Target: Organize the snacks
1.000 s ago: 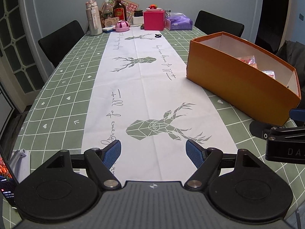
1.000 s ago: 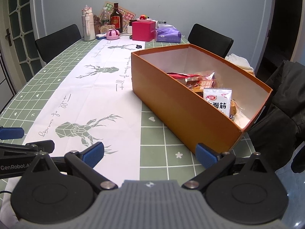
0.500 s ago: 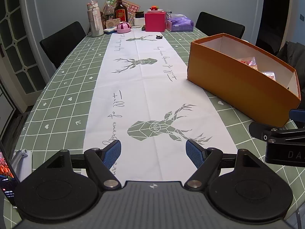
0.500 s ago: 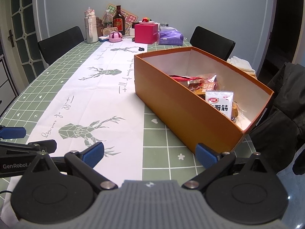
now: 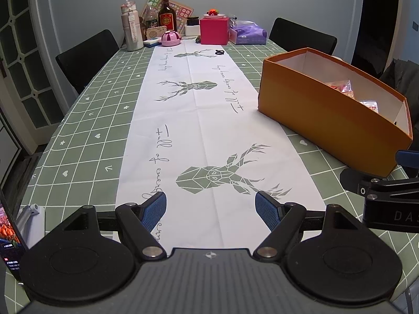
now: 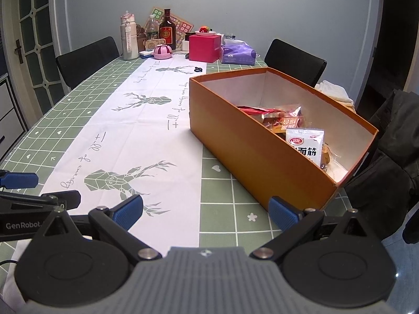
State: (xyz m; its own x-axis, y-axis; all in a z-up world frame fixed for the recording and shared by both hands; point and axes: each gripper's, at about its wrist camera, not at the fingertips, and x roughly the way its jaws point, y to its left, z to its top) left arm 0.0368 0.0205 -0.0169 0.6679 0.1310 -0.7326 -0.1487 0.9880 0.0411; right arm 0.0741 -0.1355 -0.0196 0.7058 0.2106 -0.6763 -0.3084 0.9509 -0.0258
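An orange cardboard box stands on the right side of the table. Inside it lie several snack packets, among them a white packet with black characters and red and orange wrappers; in the left wrist view only packet tops show above the wall. My left gripper hangs open over the white runner with nothing between its blue pads. My right gripper is open too, empty, just in front of the box's near corner. Each gripper shows at the edge of the other's view.
A green checked tablecloth with a white deer-print runner covers the table. Bottles, a pink box, a purple tissue pack and small items crowd the far end. Black chairs stand at both sides. A phone on a stand sits near left.
Both views have tilted up slightly, so the table and box sit a little lower in frame. Nothing on the table has moved, and both grippers stay open.
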